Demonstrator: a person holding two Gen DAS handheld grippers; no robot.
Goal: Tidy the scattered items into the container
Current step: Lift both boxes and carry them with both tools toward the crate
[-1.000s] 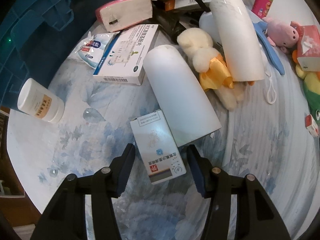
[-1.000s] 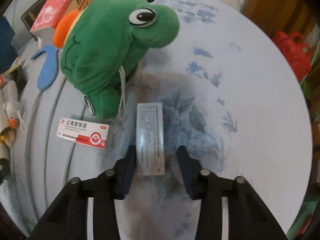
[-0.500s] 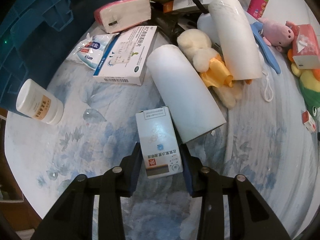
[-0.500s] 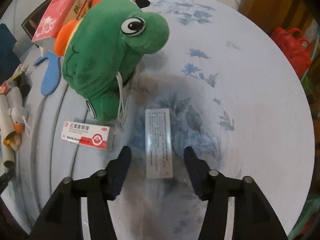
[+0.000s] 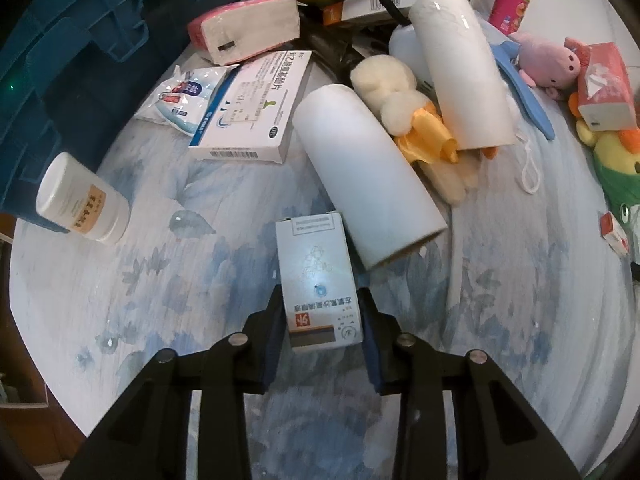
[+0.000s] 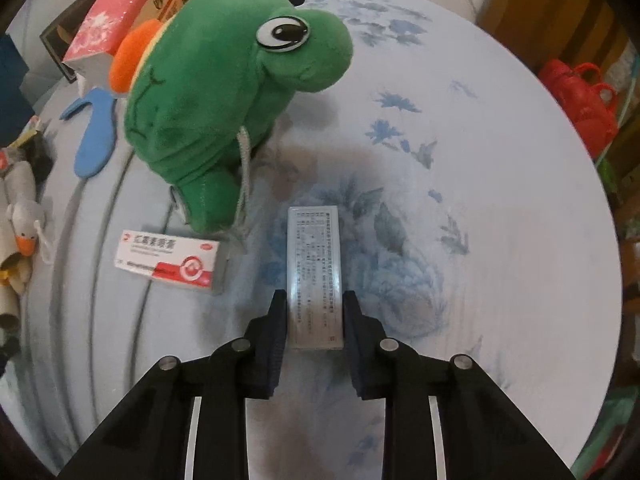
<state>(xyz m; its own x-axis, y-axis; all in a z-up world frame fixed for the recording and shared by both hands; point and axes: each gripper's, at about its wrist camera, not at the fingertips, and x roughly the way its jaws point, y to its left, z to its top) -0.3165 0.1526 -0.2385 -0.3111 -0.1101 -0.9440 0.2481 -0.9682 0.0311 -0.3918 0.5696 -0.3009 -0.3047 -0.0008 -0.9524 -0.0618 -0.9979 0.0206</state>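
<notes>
1. Picking-up step: the left gripper (image 5: 322,316) has just closed on a small blue-white medicine box (image 5: 318,280), and the right gripper (image 6: 315,312) has just closed on a thin grey box (image 6: 315,272).
2. Both boxes are at the flowery counter (image 6: 460,208), pinched between pads.
3. Next, I think, carry them to the blue crate (image 5: 80,40).
4. Boxes are stiff smooth card; the green frog toy (image 6: 224,92) is soft and fuzzy.

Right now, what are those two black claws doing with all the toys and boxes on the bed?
Someone is tidying up. The left gripper has just been closing on a small blue-and-white medicine box. The right gripper has just been closing on a thin grey box beside the green frog toy. The blue bin waits nearby.
</notes>
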